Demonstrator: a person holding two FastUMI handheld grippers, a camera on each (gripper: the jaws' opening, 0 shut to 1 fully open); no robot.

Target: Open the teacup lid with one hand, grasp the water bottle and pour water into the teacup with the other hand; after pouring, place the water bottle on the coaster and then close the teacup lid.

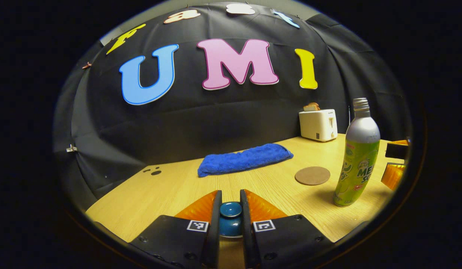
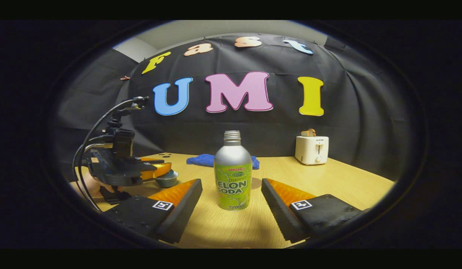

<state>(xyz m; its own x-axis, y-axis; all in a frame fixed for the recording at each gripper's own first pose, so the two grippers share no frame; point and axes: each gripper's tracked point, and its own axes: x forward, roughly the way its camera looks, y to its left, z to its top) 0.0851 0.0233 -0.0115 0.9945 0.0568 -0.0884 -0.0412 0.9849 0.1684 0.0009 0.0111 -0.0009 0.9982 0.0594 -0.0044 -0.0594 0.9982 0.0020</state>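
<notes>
Two claws are seen: the left claw (image 1: 231,209) is closed on the teacup lid's knob (image 1: 231,210), while the right claw (image 2: 231,198) is held wide open around the upright water bottle (image 2: 233,175), untouched, on the worktop (image 2: 328,183) before the coaster (image 1: 312,175).

Water bottle (image 1: 356,157) right of coaster (image 1: 312,175), towel (image 1: 244,159) behind, toaster (image 1: 318,124) far back.
</notes>
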